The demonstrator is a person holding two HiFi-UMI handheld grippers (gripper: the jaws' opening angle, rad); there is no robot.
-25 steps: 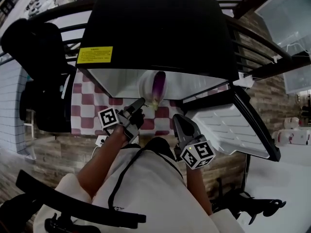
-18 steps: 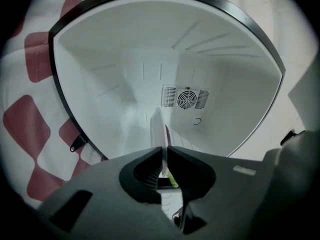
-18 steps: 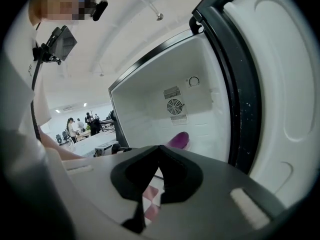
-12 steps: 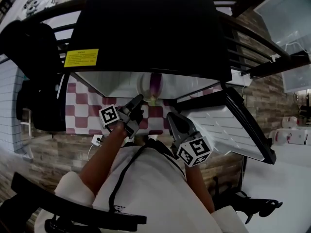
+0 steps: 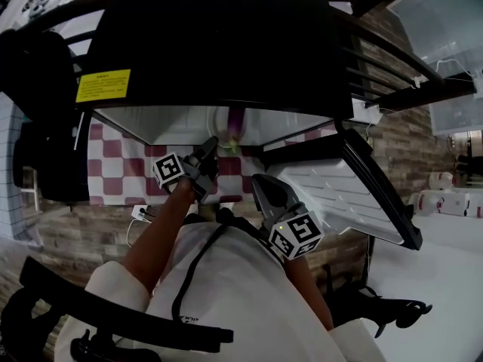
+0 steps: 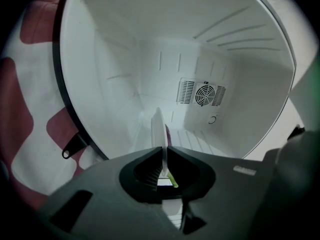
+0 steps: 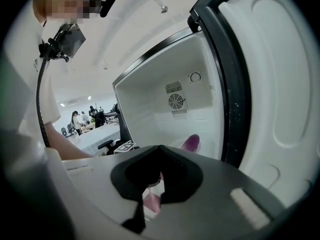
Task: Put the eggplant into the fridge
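Note:
A small black fridge [image 5: 219,44] stands open, its white inside [image 6: 240,59] bare, with a fan vent [image 6: 202,93] on the back wall. My left gripper [image 5: 207,148] is shut on the rim of a white plate [image 5: 223,123] that carries the purple eggplant [image 5: 237,119], just inside the fridge mouth. In the left gripper view the plate [image 6: 158,126] shows edge-on between the jaws of the left gripper [image 6: 164,148], with a sliver of eggplant [image 6: 168,135] beside it. My right gripper [image 5: 264,191] hangs shut and empty in front of the door. The right gripper view shows the eggplant [image 7: 190,143] beyond the right gripper [image 7: 159,147].
The fridge door [image 5: 355,194] swings open to the right, its inner shelf [image 7: 275,84] close by my right gripper. A red-and-white checked cloth [image 5: 113,164] lies under the fridge. A black chair [image 5: 38,119] stands at the left. Several people stand far off behind me.
My left gripper has carried the plate with the eggplant forward and lower, deeper under the fridge's top. The right gripper has stayed about where it was.

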